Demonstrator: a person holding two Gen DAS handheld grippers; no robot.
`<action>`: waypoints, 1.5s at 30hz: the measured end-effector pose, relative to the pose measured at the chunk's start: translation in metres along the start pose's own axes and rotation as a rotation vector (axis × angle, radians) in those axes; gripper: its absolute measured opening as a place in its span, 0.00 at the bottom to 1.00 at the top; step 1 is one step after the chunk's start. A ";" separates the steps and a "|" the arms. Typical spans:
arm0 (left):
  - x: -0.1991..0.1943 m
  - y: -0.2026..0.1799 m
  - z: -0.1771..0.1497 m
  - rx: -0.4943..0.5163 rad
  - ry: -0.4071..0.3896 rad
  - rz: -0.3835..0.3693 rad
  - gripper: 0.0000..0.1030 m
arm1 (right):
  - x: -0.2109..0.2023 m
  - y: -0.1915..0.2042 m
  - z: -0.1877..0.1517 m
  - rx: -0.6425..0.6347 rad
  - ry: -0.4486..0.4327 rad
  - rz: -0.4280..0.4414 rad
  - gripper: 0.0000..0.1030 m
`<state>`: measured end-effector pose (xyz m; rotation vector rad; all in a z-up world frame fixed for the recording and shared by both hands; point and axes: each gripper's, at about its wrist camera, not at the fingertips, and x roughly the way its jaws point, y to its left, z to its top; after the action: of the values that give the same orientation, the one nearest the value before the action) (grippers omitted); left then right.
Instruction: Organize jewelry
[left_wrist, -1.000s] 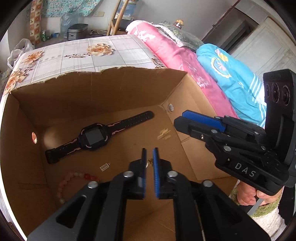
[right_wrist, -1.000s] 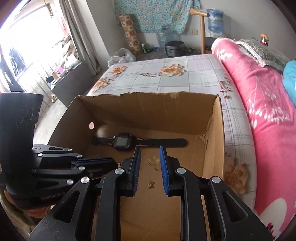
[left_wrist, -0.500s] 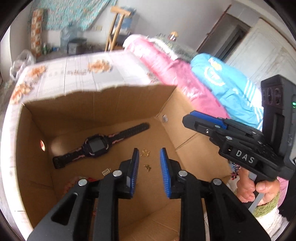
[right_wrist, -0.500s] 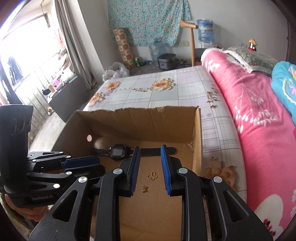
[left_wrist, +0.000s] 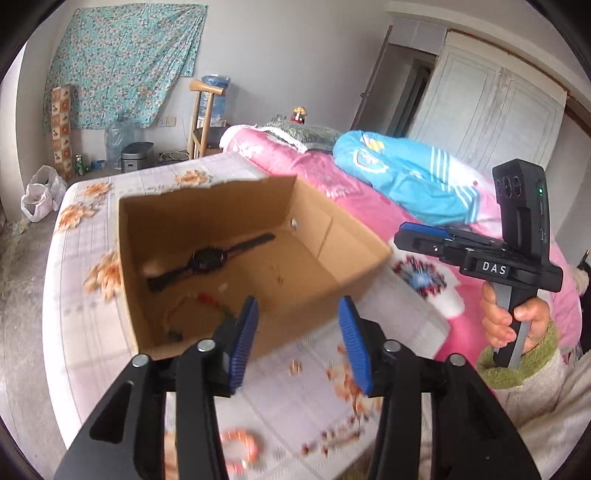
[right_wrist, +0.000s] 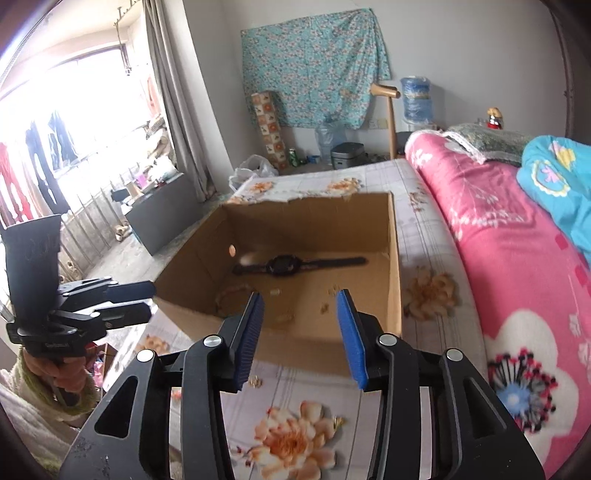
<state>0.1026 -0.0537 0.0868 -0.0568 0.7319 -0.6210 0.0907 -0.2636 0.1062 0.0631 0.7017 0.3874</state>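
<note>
Both the left gripper (left_wrist: 299, 332) and right gripper (right_wrist: 301, 325) hover before the cardboard box (right_wrist: 391, 280), jaws opening, holding nothing.

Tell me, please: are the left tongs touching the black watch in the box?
Apart. The left wrist view shows the left tongs, opening and empty, above the box's near wall, while the black watch lies far back on the box floor.
</note>
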 end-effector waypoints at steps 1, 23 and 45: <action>-0.002 -0.003 -0.009 0.005 0.005 0.006 0.47 | -0.001 0.002 -0.007 0.009 0.005 -0.015 0.39; 0.117 -0.024 -0.085 0.201 0.197 0.226 0.28 | 0.068 0.021 -0.074 0.146 0.203 0.102 0.38; 0.130 -0.028 -0.079 0.234 0.202 0.160 0.10 | 0.080 0.010 -0.074 0.180 0.234 0.103 0.38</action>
<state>0.1123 -0.1354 -0.0437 0.2811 0.8452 -0.5604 0.0958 -0.2305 0.0026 0.2276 0.9659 0.4336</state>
